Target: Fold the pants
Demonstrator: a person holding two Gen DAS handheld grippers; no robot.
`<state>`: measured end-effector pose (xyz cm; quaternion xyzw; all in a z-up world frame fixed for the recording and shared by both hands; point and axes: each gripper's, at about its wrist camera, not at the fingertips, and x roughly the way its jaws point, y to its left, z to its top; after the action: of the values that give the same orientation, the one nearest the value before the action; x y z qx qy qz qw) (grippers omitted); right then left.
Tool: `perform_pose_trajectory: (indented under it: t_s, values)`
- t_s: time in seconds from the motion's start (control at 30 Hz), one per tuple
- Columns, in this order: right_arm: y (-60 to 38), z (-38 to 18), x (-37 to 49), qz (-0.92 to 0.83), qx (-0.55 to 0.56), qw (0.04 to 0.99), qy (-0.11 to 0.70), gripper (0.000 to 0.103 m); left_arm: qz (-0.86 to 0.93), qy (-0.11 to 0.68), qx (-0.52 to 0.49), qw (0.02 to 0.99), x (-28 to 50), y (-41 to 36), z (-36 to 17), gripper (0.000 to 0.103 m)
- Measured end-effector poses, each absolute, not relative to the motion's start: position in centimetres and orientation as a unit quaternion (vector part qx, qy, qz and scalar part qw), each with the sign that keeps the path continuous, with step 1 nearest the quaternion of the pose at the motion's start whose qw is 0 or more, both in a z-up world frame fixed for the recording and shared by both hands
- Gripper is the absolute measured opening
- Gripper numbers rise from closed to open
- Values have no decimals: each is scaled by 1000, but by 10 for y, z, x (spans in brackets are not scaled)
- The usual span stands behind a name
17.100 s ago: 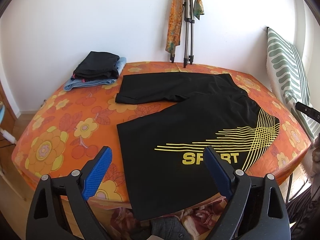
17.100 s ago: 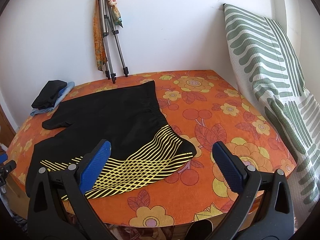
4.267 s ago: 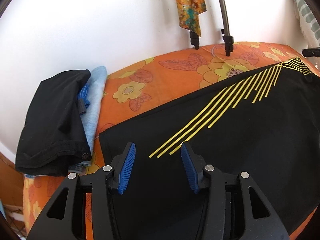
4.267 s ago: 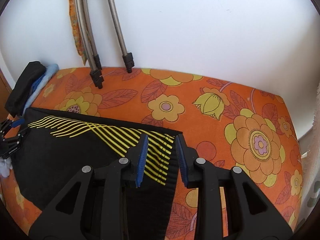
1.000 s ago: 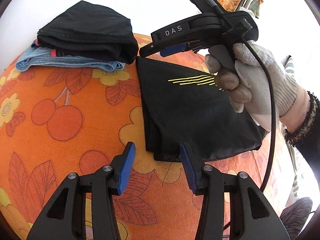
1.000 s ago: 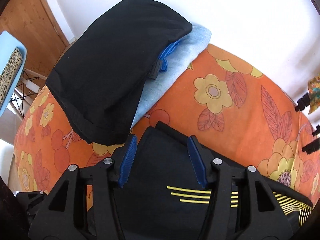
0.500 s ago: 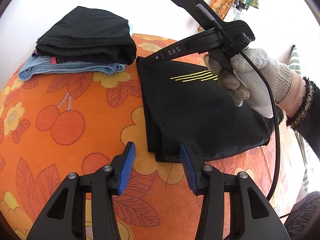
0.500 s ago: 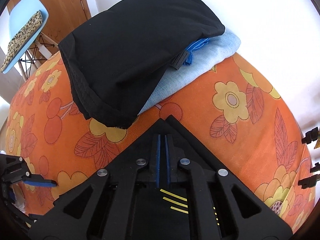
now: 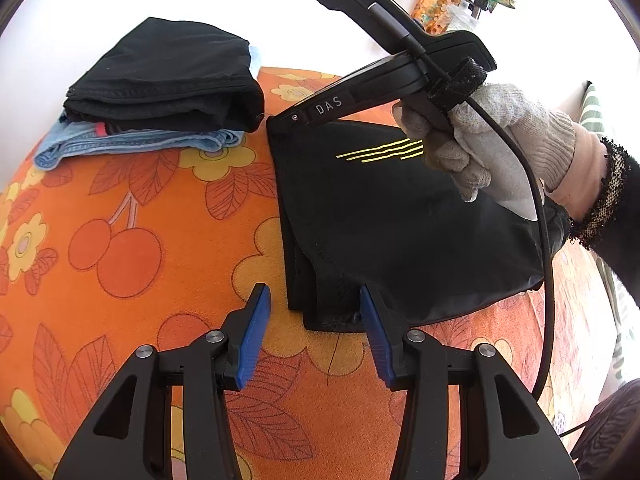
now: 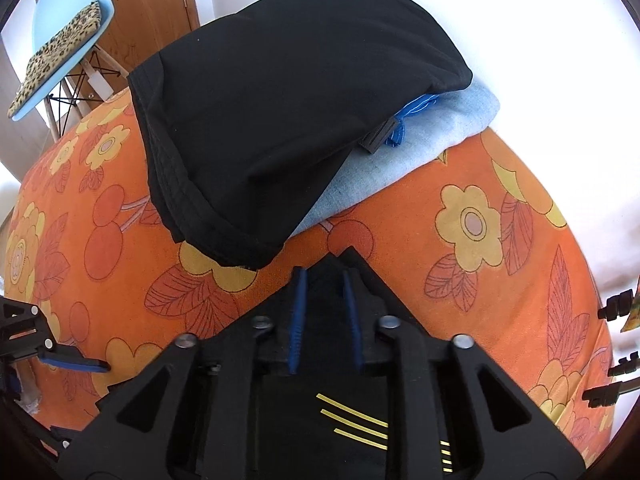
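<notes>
**Shorts folded, ready to join the pile**

Bedcover [image 9: 120,220], orange and flowered, carries everything. The black sports shorts [image 9: 400,232] lie folded small just beside the stack of folded clothes [image 9: 168,80], likely so they can be lifted onto it. The right gripper [image 10: 323,272], in a gloved hand [image 9: 480,148], is pinched tight on the shorts' corner nearest the stack. The left gripper [image 9: 313,288] stands half-wide astride the corner farthest from the stack, pads not pressing, probably poised to match that grip. Yellow stripes [image 9: 380,152] show, without words; the right gripper's body reads "DAS" [image 9: 329,106].
</notes>
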<state>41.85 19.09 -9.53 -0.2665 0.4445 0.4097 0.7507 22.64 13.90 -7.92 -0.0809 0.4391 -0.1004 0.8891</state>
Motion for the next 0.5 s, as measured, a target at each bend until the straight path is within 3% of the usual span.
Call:
perform_pose_trajectory:
  t_s: [0.33,0.4,0.43,0.5]
  values:
    - [172,-84,433,401,-235,774,430,0,-103,439,-86,888,227,140,-80,45]
    - [173,-83,433,408,-236,767,436,9,-103,439,-84,889,227,140,-80,45]
    - [175,-85,432,409,-244,764,435,19,-102,439,-85,889,227,140,-80,45]
    - [179,-89,428,418,-267,753,433,23,-102,439,-86,889,227,140,-80,45]
